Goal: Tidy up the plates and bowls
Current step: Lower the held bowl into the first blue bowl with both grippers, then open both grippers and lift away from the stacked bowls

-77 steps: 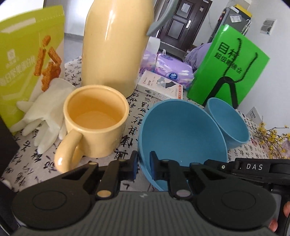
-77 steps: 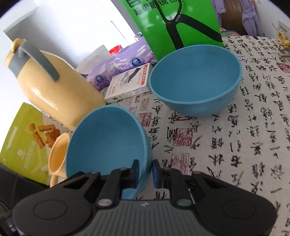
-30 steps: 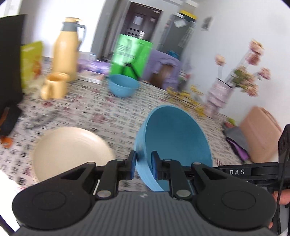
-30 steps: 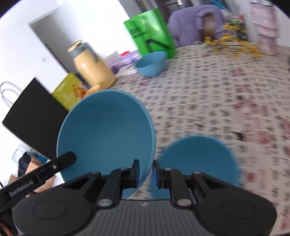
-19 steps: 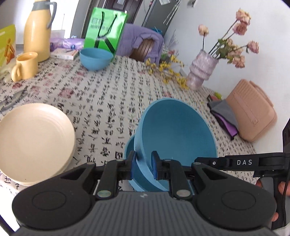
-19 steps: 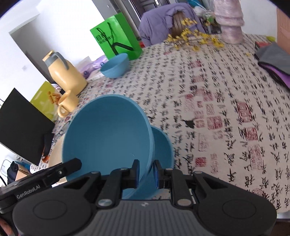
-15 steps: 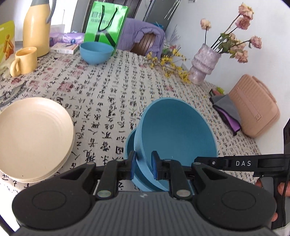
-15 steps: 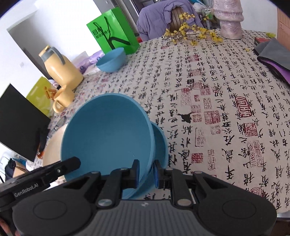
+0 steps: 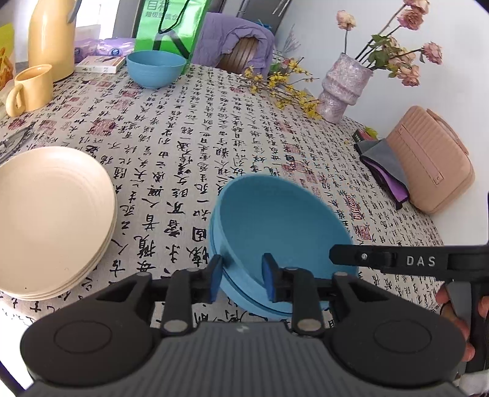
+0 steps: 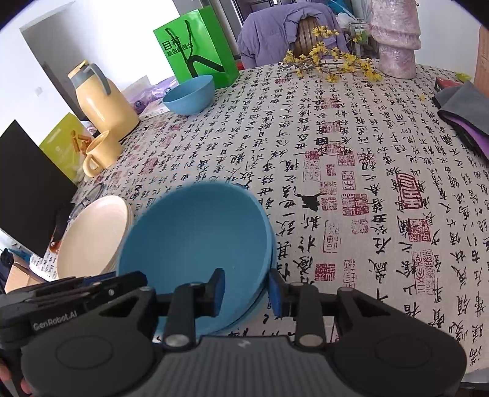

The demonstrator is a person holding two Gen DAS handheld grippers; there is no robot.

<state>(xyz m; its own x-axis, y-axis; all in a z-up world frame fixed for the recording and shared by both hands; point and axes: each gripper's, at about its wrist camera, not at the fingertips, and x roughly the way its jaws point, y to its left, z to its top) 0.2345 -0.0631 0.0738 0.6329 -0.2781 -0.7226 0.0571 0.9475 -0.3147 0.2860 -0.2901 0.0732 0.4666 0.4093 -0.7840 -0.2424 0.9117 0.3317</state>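
A blue bowl (image 9: 284,226) sits nested in another blue bowl near the table's front edge; it also shows in the right wrist view (image 10: 195,238). My left gripper (image 9: 241,279) is open, its pads either side of the bowl's near-left rim. My right gripper (image 10: 247,287) is open astride the near-right rim. A stack of cream plates (image 9: 45,220) lies left of the bowls, also in the right wrist view (image 10: 91,235). A third blue bowl (image 9: 156,68) stands far back by the green bag, also in the right wrist view (image 10: 189,94).
A yellow mug (image 9: 30,88) and yellow thermos (image 9: 50,36) stand at the back left. A green bag (image 9: 168,27), a vase of flowers (image 9: 342,85), yellow flower sprigs (image 9: 275,85), a pink case (image 9: 428,158) and folded cloths (image 9: 382,165) line the back and right.
Both grippers carried the blue bowl from the back of the table to the front and set it into the other blue bowl. Both have now opened and let go of its rim.
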